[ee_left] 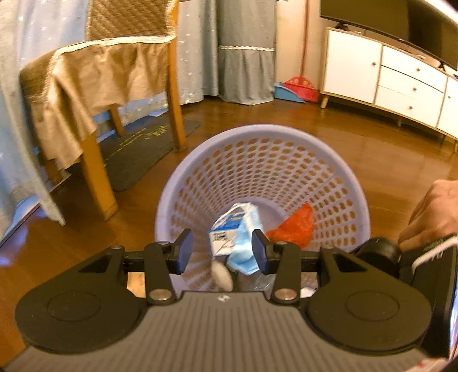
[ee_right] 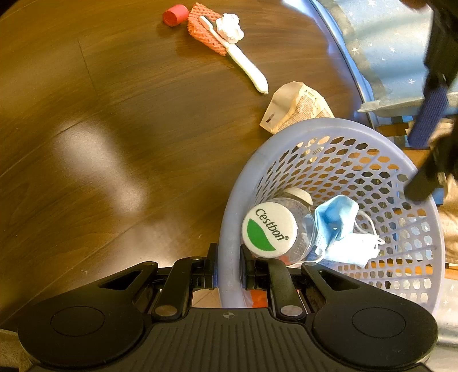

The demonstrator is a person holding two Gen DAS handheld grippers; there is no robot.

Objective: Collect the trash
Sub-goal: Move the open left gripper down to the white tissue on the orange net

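My left gripper [ee_left: 221, 251] hung spread and empty over the basket [ee_left: 200, 148]; my right gripper [ee_right: 228, 267] pinched its rim, remaining toothbrush [ee_right: 243, 61] lying diagonally upper-centre of frame.

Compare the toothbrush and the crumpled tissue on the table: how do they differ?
The toothbrush is long, rigid and smooth; the crumpled tissue is a small, soft, wrinkled wad. The toothbrush lies diagonally, its head across the orange mesh sleeve; the tissue sits beside that head. Both are white and still outside the basket.
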